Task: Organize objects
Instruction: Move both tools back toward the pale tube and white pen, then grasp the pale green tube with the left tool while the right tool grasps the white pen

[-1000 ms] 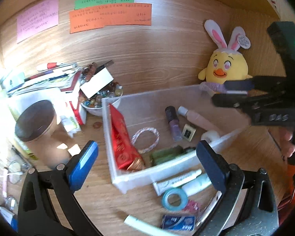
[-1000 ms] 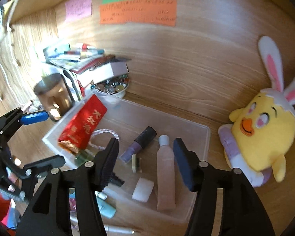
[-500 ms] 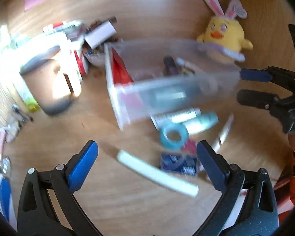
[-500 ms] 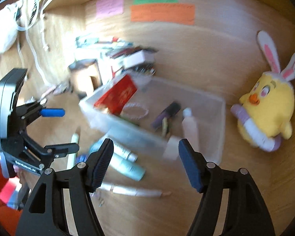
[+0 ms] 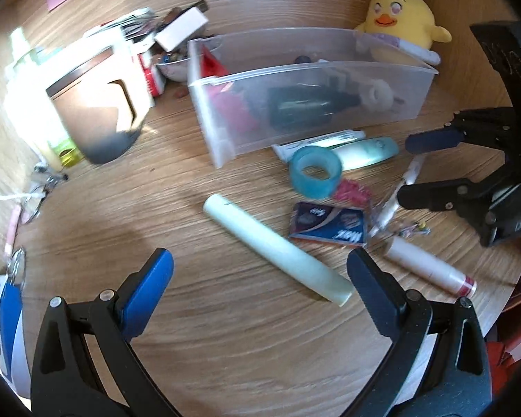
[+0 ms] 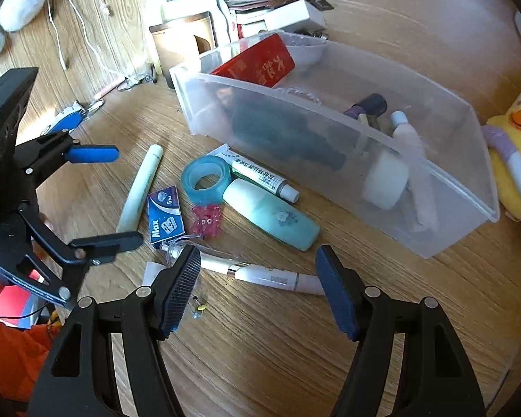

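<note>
A clear plastic bin (image 5: 344,69) (image 6: 444,160) holds a red packet (image 6: 260,60) and several small bottles. On the wooden desk in front of it lie a pale green tube (image 5: 278,248) (image 6: 139,187), a blue tape roll (image 5: 315,172) (image 6: 206,179), a teal bottle (image 6: 272,213), a white tube (image 6: 260,173), a blue packet (image 5: 330,224) (image 6: 166,213) and a white pen (image 6: 271,276). My left gripper (image 5: 260,278) (image 6: 100,198) is open and empty over the pale green tube. My right gripper (image 6: 258,292) (image 5: 430,170) is open and empty above the white pen.
A yellow chick plush (image 5: 399,14) sits right of the bin. A brown-lidded jar (image 5: 93,111), stacked boxes and a bowl of beads stand at the left. A white cable (image 6: 76,17), keys with a blue tag (image 5: 3,309) and a white-and-red stick (image 5: 430,269) lie on the desk.
Both grippers pulled back and tilted down from over the bin; the loose items in front of the bin now fill both views. Both stay open.
</note>
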A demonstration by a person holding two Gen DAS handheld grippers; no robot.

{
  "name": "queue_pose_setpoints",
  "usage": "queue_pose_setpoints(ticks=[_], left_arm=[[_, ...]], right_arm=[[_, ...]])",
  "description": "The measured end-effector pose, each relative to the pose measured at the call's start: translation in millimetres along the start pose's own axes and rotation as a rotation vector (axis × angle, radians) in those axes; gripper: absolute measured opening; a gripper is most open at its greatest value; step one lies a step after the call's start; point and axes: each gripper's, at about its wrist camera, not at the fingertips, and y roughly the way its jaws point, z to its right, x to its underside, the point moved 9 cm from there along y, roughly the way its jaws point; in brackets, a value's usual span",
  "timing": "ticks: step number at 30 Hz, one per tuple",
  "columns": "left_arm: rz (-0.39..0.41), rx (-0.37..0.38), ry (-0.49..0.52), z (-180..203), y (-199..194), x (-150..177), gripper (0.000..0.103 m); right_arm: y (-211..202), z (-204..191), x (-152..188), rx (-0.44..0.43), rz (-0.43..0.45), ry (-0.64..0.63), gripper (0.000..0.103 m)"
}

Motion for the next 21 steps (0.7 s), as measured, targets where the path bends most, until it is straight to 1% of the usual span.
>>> queue_pose_setpoints(ticks=[2, 5, 7, 10, 12, 13, 16, 17, 18, 20, 21], left_arm=[[-0.01, 0.001, -0.017, -9, -1, 6, 0.102], [-0.026, -0.002, -0.043, -21, 0, 14, 0.101], [-0.031, -0.005, -0.063, -29, 0, 17, 0.101], [-0.027, 0.014, -0.094, -34, 0, 16, 0.099], [-0.025, 0.026, -0.1, -34, 2, 12, 0.092], [-0.031, 0.031, -0.098, -33, 4, 13, 0.082], [-0.015, 0.026, -0.092, -32, 3, 12, 0.076], [-0.009, 0.024, -0.092, -32, 2, 12, 0.07], [-0.004, 0.027, -0.091, -32, 1, 12, 0.067], [0.005, 0.032, -0.083, -32, -2, 13, 0.053], [0.011, 0.037, -0.079, -31, -4, 13, 0.05]], right_arm=[[2, 2, 1, -0.018, -0.004, 0.019, 0.064], [-2, 6, 4, 0.022, 0.016, 0.009, 0.064], [-4, 7, 8, 0.033, 0.021, -0.001, 0.061], [-11, 5, 13, 0.044, 0.021, -0.019, 0.061], [-13, 3, 17, 0.051, 0.014, -0.039, 0.061], [-14, 1, 19, 0.06, 0.008, -0.054, 0.061], [-14, -4, 21, 0.074, -0.006, -0.091, 0.061], [-13, -6, 21, 0.073, -0.008, -0.1, 0.061], [-13, -8, 21, 0.077, -0.009, -0.109, 0.061], [-10, -8, 18, 0.098, -0.009, -0.123, 0.061], [-8, -8, 17, 0.104, -0.007, -0.124, 0.061]])
